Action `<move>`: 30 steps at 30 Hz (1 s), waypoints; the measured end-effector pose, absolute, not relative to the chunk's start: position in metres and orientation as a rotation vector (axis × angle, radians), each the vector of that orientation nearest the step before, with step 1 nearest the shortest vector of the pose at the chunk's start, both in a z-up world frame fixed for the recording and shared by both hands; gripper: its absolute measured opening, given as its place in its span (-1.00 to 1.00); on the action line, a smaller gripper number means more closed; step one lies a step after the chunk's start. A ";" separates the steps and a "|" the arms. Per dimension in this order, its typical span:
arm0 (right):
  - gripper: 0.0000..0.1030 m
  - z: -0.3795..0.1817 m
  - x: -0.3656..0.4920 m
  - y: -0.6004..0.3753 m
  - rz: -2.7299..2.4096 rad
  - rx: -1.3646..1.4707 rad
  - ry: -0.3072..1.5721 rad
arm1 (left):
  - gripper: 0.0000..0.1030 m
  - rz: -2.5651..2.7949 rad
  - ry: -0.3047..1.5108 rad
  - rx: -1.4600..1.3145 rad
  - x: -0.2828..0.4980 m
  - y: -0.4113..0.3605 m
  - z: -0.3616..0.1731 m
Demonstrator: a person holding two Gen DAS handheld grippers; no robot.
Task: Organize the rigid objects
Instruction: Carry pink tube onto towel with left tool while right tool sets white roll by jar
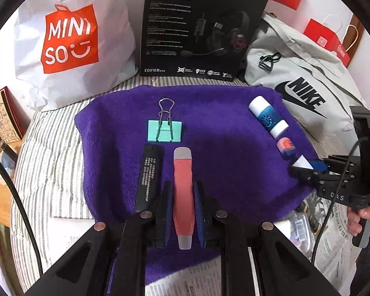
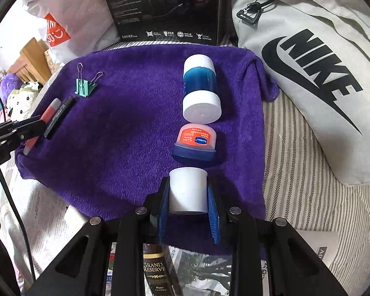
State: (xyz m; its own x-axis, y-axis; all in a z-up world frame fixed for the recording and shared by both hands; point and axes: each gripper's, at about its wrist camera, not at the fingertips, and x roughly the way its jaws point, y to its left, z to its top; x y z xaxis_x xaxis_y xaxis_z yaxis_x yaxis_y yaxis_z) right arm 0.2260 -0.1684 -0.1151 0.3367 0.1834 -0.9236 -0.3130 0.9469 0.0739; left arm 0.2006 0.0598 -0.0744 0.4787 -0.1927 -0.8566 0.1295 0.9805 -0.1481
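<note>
Where bags crowd behind, purple towel (image 1: 222, 128), striped sheet (image 1: 54, 148)

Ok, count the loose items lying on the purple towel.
6: binder clip, black stick, red pen in left jaws; blue-white tube, small jar, white cup in right jaws.

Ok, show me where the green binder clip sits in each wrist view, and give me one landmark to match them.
Left wrist view: the green binder clip lies just above centre on the purple towel, beyond the red pen between the left hand-held gripper's fingers.
Right wrist view: the green binder clip lies upper left, near the purple towel's far left corner.
Shared landmark: the black headset box standing behind the towel.
</note>
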 end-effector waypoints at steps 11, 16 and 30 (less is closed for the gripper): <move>-0.44 -0.118 0.228 -0.167 0.342 -0.144 1.158 | -0.68 -0.188 1.096 -0.010 0.227 0.043 -0.093; -0.43 -0.118 0.227 -0.168 0.343 -0.143 1.147 | -0.68 -0.171 1.116 0.060 0.231 0.032 -0.104; -0.17 -0.114 0.222 -0.169 0.410 -0.122 1.153 | -0.23 -0.197 1.134 0.067 0.219 0.027 -0.104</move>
State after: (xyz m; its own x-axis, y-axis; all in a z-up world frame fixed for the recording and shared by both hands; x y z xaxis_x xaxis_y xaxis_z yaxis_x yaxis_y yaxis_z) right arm 0.2215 -0.1686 -0.1143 0.3408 0.2518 -0.9058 -0.3758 0.9196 0.1143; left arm 0.2186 0.0269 -0.1038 0.4078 -0.1220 -0.9049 0.1900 0.9807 -0.0466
